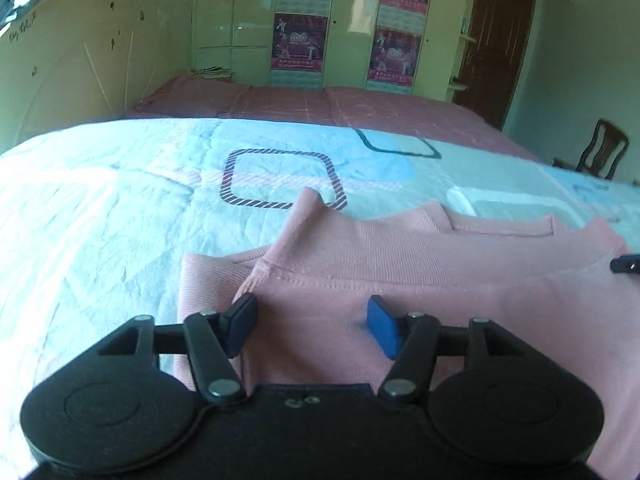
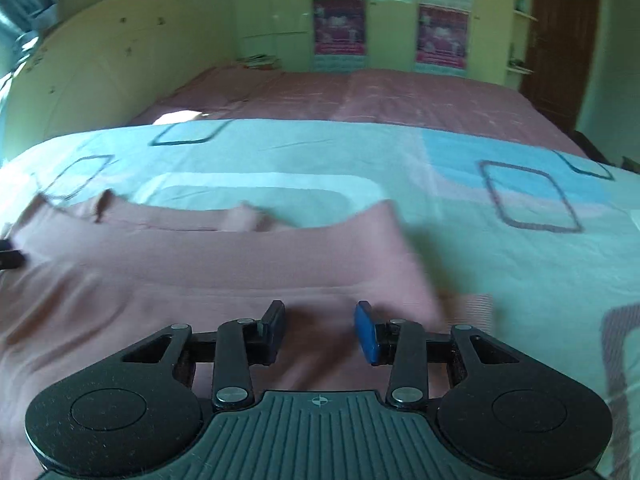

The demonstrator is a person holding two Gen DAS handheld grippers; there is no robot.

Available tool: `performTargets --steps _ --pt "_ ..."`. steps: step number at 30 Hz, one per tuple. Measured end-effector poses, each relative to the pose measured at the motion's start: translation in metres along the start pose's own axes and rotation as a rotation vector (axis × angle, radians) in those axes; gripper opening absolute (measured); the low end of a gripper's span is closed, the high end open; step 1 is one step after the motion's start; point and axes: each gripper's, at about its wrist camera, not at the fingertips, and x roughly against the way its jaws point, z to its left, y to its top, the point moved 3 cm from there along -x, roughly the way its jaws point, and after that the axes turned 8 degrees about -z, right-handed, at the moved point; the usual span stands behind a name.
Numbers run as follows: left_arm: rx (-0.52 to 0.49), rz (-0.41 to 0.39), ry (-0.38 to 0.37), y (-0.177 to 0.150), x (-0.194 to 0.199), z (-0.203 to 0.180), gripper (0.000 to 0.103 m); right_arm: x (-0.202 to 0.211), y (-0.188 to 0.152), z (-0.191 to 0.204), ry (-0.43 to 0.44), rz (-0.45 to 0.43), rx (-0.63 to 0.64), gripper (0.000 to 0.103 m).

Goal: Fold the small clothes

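While flat (partly folded): pink garment (image 1: 400,280)

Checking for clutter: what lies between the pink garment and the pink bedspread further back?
Only bare light-blue patterned quilt between pink garment and pink bedspread; both wrist views show it.

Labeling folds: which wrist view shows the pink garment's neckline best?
Left wrist view: the pink garment is sharp, its neckline and stitched seam clear. The right wrist view shows the same garment motion-blurred, neckline only a soft edge.
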Motion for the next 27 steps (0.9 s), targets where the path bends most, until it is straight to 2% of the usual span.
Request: performTargets --steps 3,8,11,15,19,23,24,25,26,27 --pt "-0.066 0.014 0.019 0.005 -0.004 -0.009 0.055 0.000 0.004 -0.006 0.025 0.013 -0.003 0.040" --pt "-0.166 -0.023 0.036 0.018 -0.011 -0.035 0.068 0.002 0.017 0.005 0.003 -0.035 0.026 0.040" --pt "-0.165 -0.024 0.008 0.027 -0.028 -0.040 0.067 -0.013 0.026 0.007 0.012 -0.021 0.009 0.040" --pt "-0.149 0.020 0.018 0.025 -0.049 -0.032 0.069 -0.029 0.027 0.005 -0.007 0.013 0.039 0.039" --pt "-0.153 0.020 0.038 0.025 -0.049 -0.028 0.074 -0.029 0.023 0.010 -0.017 0.007 0.082 0.040" --pt "-0.144 -0.007 0.061 0.029 -0.032 -0.032 0.071 -0.009 0.027 0.022 -0.030 -0.047 0.087 0.040" --pt "-0.145 -0.020 0.052 0.029 -0.025 -0.038 0.073 0.000 0.027 0.029 -0.017 -0.071 0.084 0.049" --pt "-0.146 -0.032 0.042 0.028 -0.018 -0.045 0.077 0.009 0.026 0.037 0.008 -0.097 0.081 0.072" --pt "-0.151 -0.038 0.048 0.026 -0.011 -0.056 0.085 0.018 0.024 0.047 0.050 -0.123 0.082 0.075" --pt "-0.160 -0.044 0.053 0.023 -0.004 -0.067 0.088 0.025 0.020 0.058 0.094 -0.126 0.088 0.075"
